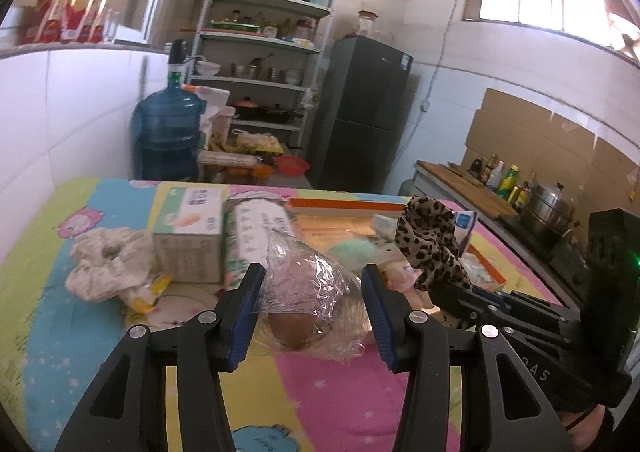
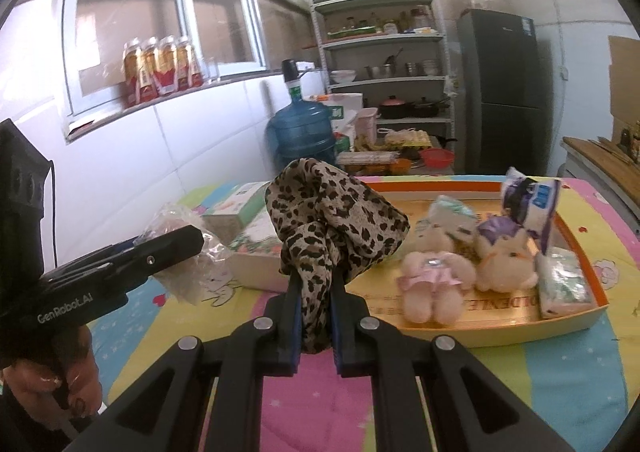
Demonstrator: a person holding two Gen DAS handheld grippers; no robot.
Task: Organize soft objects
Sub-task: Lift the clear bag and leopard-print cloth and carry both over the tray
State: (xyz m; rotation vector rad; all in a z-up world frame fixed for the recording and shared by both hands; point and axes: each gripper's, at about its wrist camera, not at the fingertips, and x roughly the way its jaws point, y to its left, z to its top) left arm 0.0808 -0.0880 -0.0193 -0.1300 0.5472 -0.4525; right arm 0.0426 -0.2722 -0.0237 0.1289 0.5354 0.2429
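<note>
My left gripper (image 1: 312, 278) is shut on a crinkly clear plastic bag with a brown round thing inside (image 1: 308, 292), held above the colourful bedspread. Its tip (image 2: 176, 244) and the bag (image 2: 180, 224) also show in the right wrist view. My right gripper (image 2: 316, 276) is shut on a leopard-print cloth (image 2: 332, 220), which bunches up above the fingers. It shows from the side in the left wrist view (image 1: 444, 292), with the cloth (image 1: 432, 240) at its tip. An orange-rimmed tray (image 2: 560, 326) holds two plush bunnies (image 2: 432, 280) (image 2: 504, 260) and tissue packs (image 2: 564, 284).
A white fluffy scrunchie (image 1: 108, 264) and two cardboard boxes (image 1: 192, 236) lie at the left of the bed. A blue water jug (image 1: 168, 132), a shelf rack (image 1: 260, 64) and a dark fridge (image 1: 364, 112) stand behind. At the right is a counter with a steel pot (image 1: 548, 208).
</note>
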